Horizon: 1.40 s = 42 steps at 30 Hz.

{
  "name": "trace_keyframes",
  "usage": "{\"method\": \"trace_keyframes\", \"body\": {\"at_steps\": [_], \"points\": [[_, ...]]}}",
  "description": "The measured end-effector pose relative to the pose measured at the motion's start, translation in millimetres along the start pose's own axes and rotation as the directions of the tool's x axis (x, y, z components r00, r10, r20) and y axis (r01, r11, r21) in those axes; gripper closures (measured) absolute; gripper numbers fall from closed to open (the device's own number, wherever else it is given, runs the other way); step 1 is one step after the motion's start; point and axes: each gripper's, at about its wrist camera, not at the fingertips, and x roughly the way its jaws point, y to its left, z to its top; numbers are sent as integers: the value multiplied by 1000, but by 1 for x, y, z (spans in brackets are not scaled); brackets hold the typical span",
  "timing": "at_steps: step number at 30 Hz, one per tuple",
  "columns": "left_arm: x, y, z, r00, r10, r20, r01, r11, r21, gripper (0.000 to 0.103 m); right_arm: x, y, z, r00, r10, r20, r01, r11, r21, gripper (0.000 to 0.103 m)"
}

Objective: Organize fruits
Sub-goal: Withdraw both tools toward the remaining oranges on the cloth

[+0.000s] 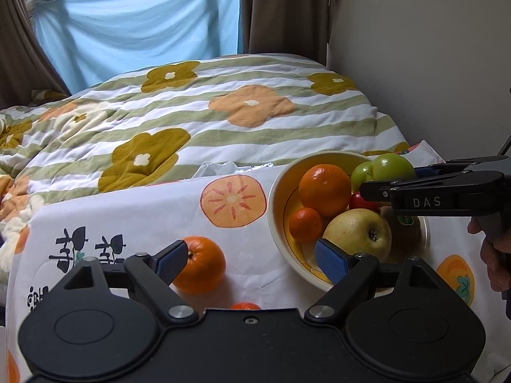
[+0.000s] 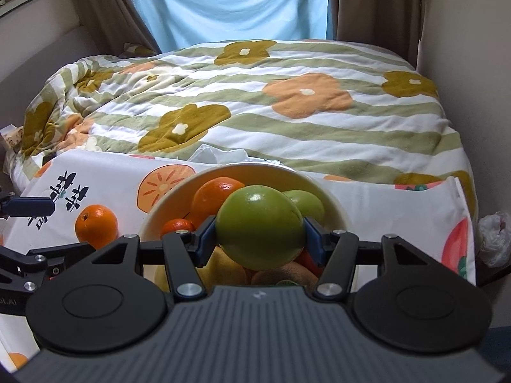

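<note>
Where the tablecloth (image 1: 153,220) ends, a floral quilt (image 2: 287,121) meets curtains (image 1: 274,9).

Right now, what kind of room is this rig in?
Most likely a bedroom at home. A bed with a flowered quilt fills the room, brown curtains frame a window hung with a blue sheet, and the fruit bowl sits on a persimmon-print tablecloth at the bed's foot.

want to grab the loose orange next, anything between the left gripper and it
Nothing visible. The left gripper is open, and the orange sits on the cloth right beside its left finger, outside the bowl.
</note>
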Motion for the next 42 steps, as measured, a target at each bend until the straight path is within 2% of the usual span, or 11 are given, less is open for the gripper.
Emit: {"method": "trace_keyframes", "body": {"at_steps": [5,7,9,10,17,24,28,33,38,42], "points": [[-2,-2,-4,1000,6,-2,-6,1000,-17,13,3,-3,-1,1000,11,1,-11,1000,12,30],[-4,-2,-6,1000,8,-2,-8,1000,-25,13,3,-3,-1,1000,16,4,-16,1000,15,23],[-5,-3,-8,1000,11,-3,-11,1000,-29,13,2,-4,-3,1000,14,10,-14,1000,18,11],[-5,-3,-9,1000,12,-4,-12,999,-31,13,1,-4,-4,1000,14,14,-15,1000,20,10],[-6,-3,-15,1000,18,-16,-19,999,-36,13,-5,-2,-7,999,24,22,-24,999,24,9],[-18,-3,-16,999,36,11,-35,998,-42,13,-20,5,-5,998,23,51,-22,1000,-17,5],[-32,-3,-18,998,51,41,-49,998,-45,13,-31,10,-5,998,34,60,-32,999,-37,0],[-52,-4,-23,993,85,82,-81,995,-52,4,-52,18,-7,994,50,97,-44,997,-57,0],[-76,-1,-32,988,117,102,-111,992,-63,3,-75,25,-10,991,46,128,-36,996,-79,0],[-98,10,-35,979,172,107,-163,983,-84,3,-93,31,-13,989,63,137,-50,994,-93,0]]}}
